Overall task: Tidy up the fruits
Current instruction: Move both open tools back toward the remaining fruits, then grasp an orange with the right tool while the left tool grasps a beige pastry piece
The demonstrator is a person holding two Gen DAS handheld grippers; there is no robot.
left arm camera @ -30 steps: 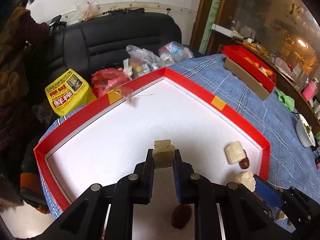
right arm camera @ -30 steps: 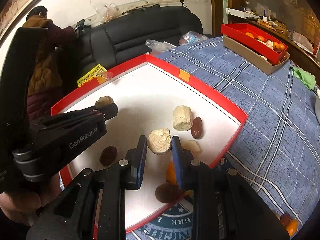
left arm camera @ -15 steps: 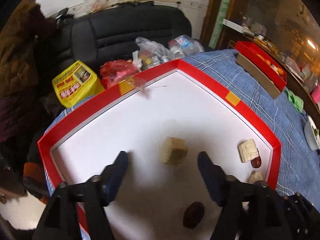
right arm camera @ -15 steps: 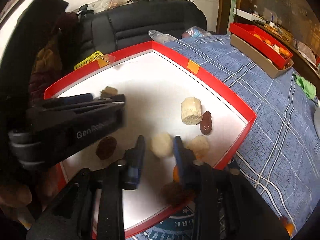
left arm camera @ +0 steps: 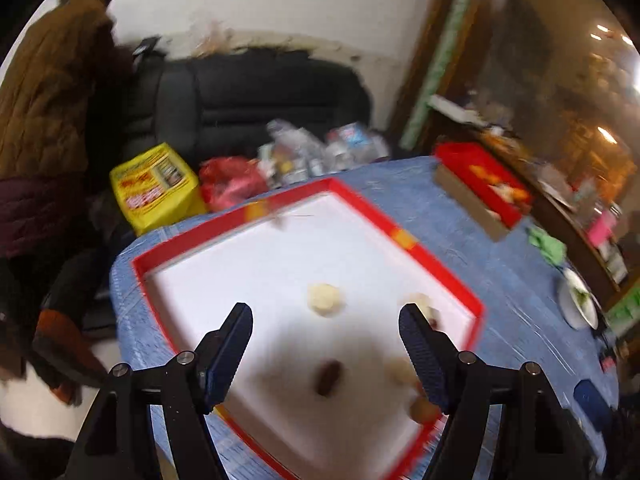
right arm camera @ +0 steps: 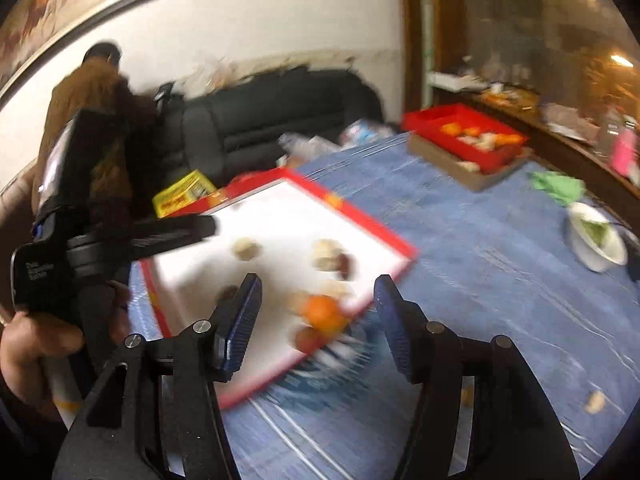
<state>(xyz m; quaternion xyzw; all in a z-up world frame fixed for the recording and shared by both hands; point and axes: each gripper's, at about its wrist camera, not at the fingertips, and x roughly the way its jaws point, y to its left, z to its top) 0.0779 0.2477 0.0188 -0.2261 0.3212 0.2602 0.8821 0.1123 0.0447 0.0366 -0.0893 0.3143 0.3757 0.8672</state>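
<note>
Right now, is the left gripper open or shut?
Open: the left gripper has just let go; its jaws stand wide, nothing between them.

Red-rimmed tray (left arm camera: 436, 259) w/ white floor, blue plaid cloth (right arm camera: 500, 300), orange fruit (right arm camera: 323, 312), yellow box (left arm camera: 154, 188), black sofa (left arm camera: 256, 104)

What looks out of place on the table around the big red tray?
Two small pale bits lie loose on the blue tablecloth, outside the red tray where the other pieces sit. They are too blurred to identify. Nothing looks spilled or broken.
</note>
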